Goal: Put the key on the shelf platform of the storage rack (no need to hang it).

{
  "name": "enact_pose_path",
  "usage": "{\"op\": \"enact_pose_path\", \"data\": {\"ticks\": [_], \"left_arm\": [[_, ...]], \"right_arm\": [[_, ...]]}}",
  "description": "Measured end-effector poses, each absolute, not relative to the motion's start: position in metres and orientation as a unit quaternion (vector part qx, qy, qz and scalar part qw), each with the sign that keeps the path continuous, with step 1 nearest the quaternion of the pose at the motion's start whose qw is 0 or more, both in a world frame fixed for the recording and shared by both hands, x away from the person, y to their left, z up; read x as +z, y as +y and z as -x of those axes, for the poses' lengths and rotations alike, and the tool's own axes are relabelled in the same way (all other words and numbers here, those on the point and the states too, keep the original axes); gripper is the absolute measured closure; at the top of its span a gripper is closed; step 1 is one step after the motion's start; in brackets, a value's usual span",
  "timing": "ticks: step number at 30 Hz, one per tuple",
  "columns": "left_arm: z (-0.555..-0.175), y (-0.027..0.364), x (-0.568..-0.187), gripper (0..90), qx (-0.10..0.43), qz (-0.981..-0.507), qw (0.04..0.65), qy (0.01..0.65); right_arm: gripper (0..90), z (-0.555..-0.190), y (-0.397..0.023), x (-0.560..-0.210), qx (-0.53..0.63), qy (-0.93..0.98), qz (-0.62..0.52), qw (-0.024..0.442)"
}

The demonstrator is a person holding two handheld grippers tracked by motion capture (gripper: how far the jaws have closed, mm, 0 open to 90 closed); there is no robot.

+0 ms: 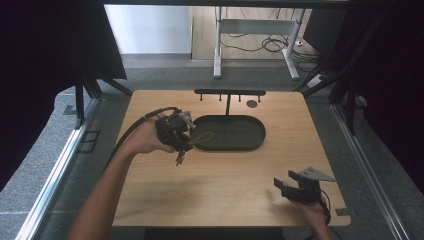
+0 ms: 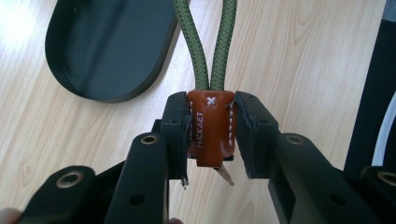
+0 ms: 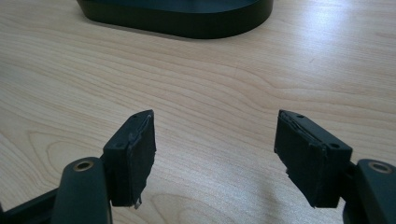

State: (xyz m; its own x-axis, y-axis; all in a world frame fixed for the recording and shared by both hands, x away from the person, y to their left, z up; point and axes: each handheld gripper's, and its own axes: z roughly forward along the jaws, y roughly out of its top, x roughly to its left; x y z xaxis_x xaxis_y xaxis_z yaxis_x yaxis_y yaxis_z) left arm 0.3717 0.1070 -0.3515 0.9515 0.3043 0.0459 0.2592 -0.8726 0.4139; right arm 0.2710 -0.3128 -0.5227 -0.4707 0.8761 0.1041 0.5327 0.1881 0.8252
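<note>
Left hand-held gripper hides most of key fob.

A light wooden table carries a black oval tray, lying just beside the left gripper and well ahead of the right gripper.

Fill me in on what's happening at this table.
A person works with a gripper in each hand. The left gripper is shut on the brown leather tab of a key fob, its green cord loop pointing toward the black oval tray. The right gripper waits open and empty over the wooden table.
</note>
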Motion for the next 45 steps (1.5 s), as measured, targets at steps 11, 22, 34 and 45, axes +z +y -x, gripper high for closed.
{"op": "enact_pose_path", "data": {"ticks": [11, 22, 34, 45], "left_arm": [[-0.381, 0.099, -0.349, 67.0, 0.058, -0.967, 0.201, 0.148], [-0.389, 0.090, -0.344, 67.0, 0.062, -0.967, 0.195, 0.149], [-0.399, 0.081, -0.340, 67.0, 0.064, -0.969, 0.185, 0.151], [-0.409, 0.067, -0.340, 67.0, 0.060, -0.971, 0.174, 0.154]], "right_arm": [[29.7, -0.271, -0.312, -0.523, 0.426, 0.744, -0.475, 0.200], [29.7, -0.272, -0.315, -0.524, 0.426, 0.743, -0.475, 0.202], [29.7, -0.272, -0.315, -0.524, 0.426, 0.742, -0.477, 0.200], [29.8, -0.272, -0.316, -0.524, 0.424, 0.744, -0.478, 0.198]]}}
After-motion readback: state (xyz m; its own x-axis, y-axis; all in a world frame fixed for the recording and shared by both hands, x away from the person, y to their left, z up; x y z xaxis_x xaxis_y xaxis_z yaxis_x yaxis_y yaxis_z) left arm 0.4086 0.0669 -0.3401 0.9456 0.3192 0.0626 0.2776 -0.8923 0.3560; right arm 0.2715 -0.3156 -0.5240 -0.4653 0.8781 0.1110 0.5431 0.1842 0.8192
